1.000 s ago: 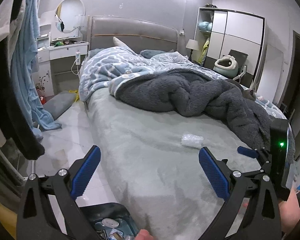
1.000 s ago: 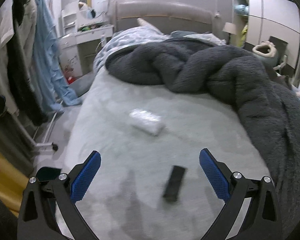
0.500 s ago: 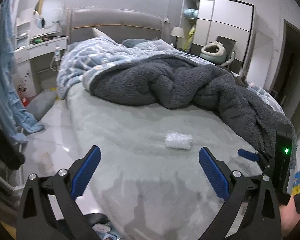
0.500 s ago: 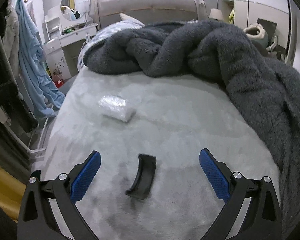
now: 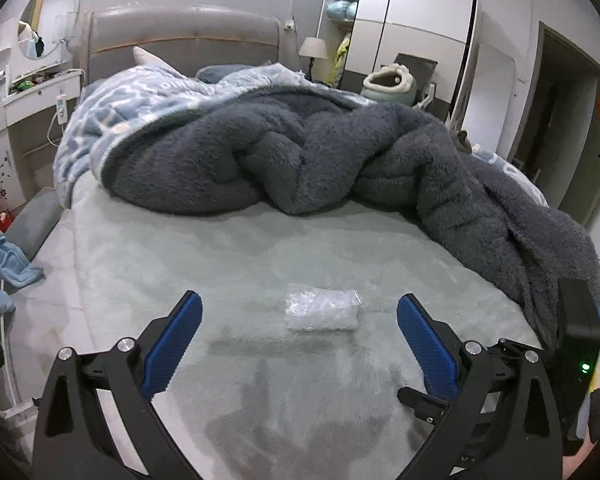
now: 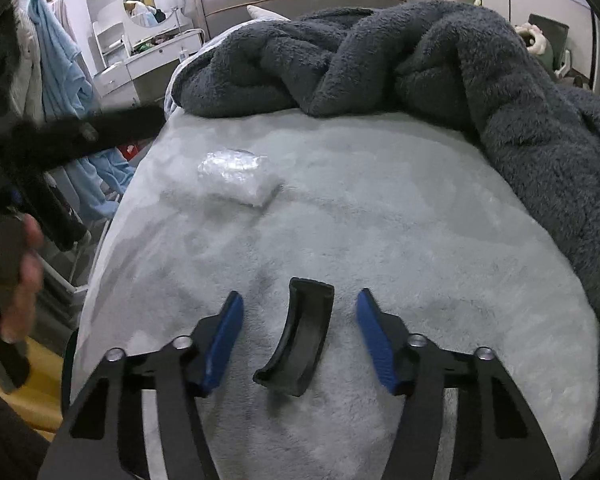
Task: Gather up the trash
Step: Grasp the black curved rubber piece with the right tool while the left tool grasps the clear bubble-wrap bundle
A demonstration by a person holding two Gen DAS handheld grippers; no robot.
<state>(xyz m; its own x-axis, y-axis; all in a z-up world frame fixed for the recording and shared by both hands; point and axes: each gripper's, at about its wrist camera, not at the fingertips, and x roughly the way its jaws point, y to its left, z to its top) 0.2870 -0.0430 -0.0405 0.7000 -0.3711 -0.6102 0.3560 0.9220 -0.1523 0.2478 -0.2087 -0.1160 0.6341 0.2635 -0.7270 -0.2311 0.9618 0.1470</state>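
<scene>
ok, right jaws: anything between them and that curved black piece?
Nothing. In the right wrist view the curved black piece lies on the bed sheet between the right gripper jaws, which have just been closing; bare sheet shows on both sides.

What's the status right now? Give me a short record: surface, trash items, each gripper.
surface: grey bed cover, dark fleece blanket heaped at the far end
trash 1: clear plastic packet, lying flat
trash 2: curved black plastic piece, lying on the cover
left gripper: open, packet just ahead of its tips
right gripper: jaws just been closing, black piece between them, pads not yet touching
</scene>
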